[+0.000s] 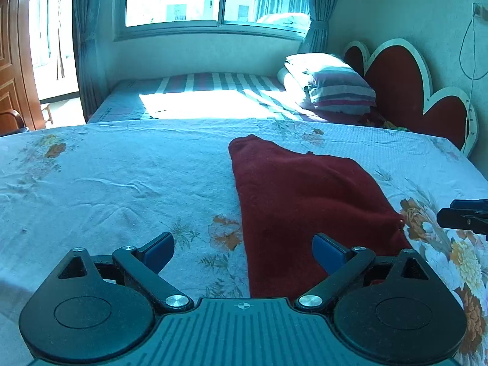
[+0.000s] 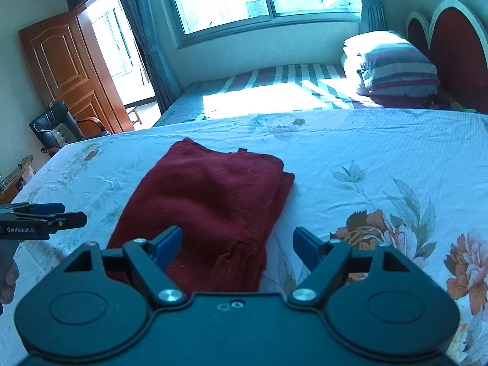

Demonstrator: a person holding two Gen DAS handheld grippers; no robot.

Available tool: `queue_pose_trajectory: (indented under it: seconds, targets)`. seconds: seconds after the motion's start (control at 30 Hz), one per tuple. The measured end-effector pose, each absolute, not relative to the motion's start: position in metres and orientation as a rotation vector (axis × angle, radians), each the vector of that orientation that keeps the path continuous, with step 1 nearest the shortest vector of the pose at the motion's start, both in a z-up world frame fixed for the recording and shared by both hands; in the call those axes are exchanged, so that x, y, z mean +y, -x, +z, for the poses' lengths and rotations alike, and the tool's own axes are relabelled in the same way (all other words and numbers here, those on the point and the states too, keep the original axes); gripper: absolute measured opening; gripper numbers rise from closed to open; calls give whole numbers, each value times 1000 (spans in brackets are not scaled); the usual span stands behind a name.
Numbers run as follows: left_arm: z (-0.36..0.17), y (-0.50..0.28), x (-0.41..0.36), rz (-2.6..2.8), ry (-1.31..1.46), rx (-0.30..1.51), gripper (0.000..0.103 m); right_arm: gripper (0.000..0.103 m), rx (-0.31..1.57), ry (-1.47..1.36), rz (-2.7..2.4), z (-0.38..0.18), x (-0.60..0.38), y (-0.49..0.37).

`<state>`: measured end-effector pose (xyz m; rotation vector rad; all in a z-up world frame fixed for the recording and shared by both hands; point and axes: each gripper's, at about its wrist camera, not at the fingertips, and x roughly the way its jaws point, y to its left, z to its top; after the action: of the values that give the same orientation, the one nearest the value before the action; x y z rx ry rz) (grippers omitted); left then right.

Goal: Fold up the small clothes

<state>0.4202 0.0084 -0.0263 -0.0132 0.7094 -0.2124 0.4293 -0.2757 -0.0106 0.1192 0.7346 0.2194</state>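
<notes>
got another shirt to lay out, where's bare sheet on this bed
Bare sheet lies left of the folded red garment, and more right of it toward the heart headboard. The far striped bed holds pillows.

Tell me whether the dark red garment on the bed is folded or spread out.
Folded. The dark red garment lies as a compact oblong on the floral sheet, with stacked layers showing along its right edge. Neither gripper holds it.

One dark red folded garment [image 2: 210,201] at twelve o'clock, two grippers, left [image 1: 243,253] and right [image 2: 238,245], one striped pillow [image 2: 396,70] at two o'clock, one black chair [image 2: 58,128]
</notes>
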Motion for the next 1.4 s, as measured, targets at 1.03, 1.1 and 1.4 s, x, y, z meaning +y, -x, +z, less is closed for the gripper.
queue_pose_trajectory:
  seconds: [1.03,1.1,1.4]
  targets:
    - [58,-171,40,-203,17,527,103,102,514,-62,34,63,-193,-198]
    - [60,-167,41,-207,28,523,103,103,510,-55,26,63,-192,-192]
    - [63,-153,39,-210,35,508,103,103,526,-53,6,56,-194,-177]
